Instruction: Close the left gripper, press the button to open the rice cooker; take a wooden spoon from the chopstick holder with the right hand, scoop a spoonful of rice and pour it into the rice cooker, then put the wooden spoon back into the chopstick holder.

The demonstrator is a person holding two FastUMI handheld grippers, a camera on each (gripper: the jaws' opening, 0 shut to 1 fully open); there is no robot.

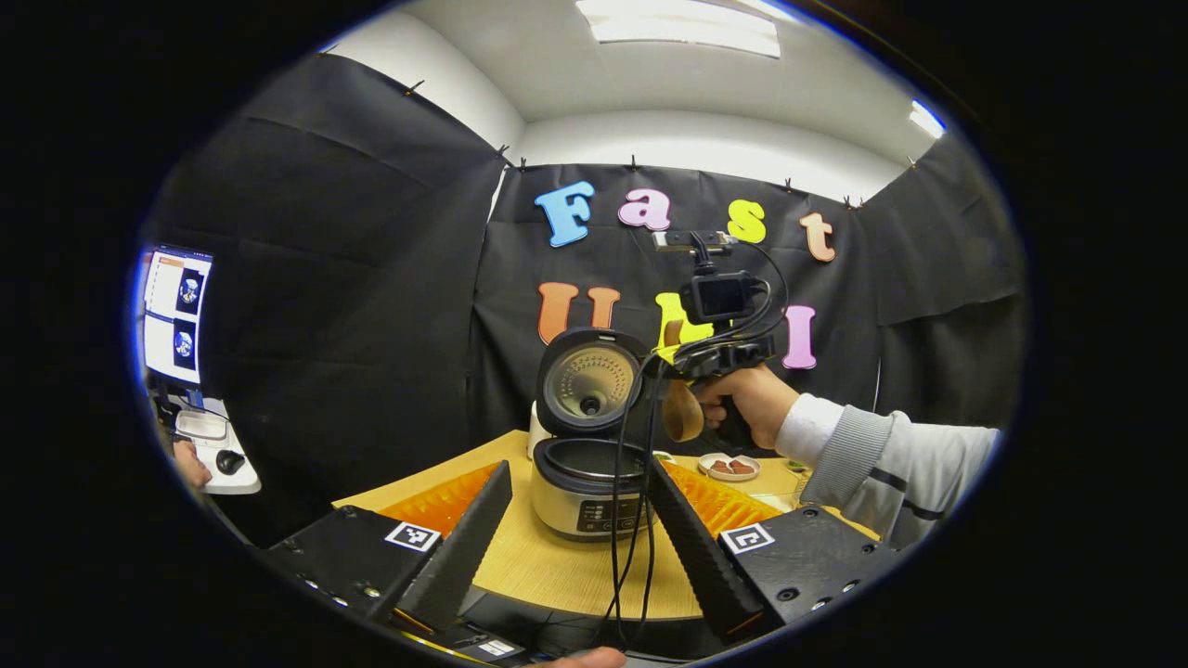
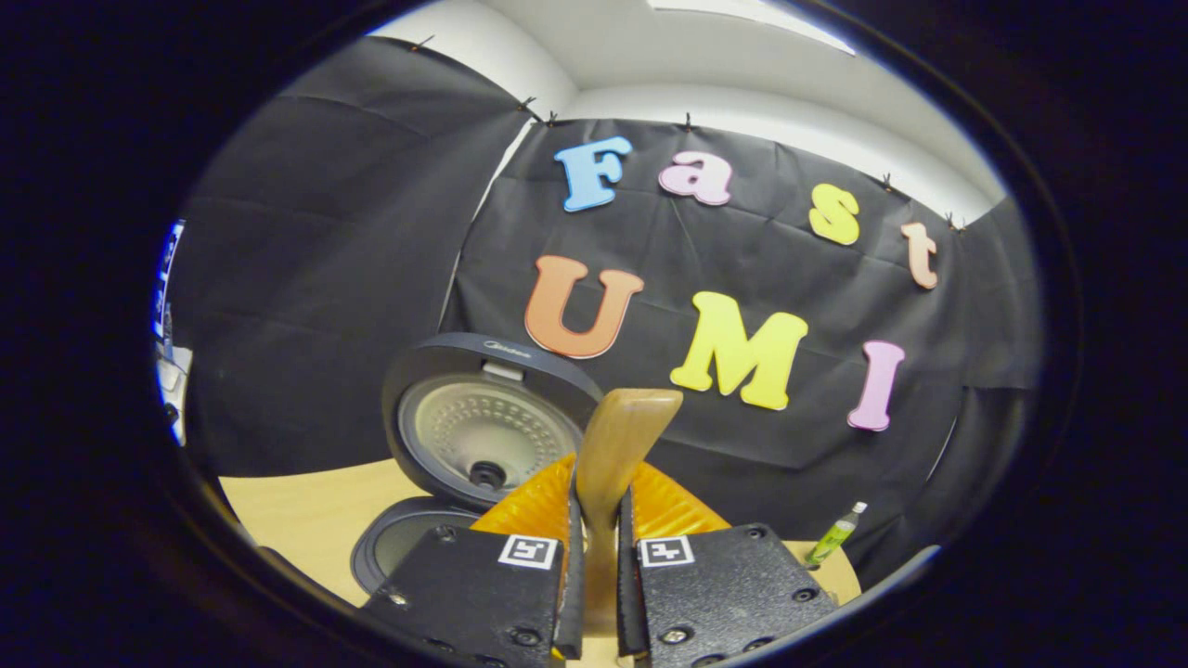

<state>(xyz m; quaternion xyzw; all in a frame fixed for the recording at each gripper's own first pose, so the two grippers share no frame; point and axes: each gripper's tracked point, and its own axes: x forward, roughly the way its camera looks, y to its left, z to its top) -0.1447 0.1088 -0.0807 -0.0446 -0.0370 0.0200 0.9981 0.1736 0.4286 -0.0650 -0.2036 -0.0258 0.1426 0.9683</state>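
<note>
The wooden spoon (image 2: 614, 445) is gripped between the right gripper's (image 2: 594, 557) fingers, held above the open rice cooker (image 1: 583, 482). The left gripper (image 1: 577, 520) is held back, jaws spread; rice in the spoon, perhaps, cannot be made out.

Left gripper view: set back, faces rice cooker (image 1: 587, 445) across table (image 1: 557, 566). Right gripper view: close, just right of the cooker, tilted up. Shared: cooker, back wall.
</note>
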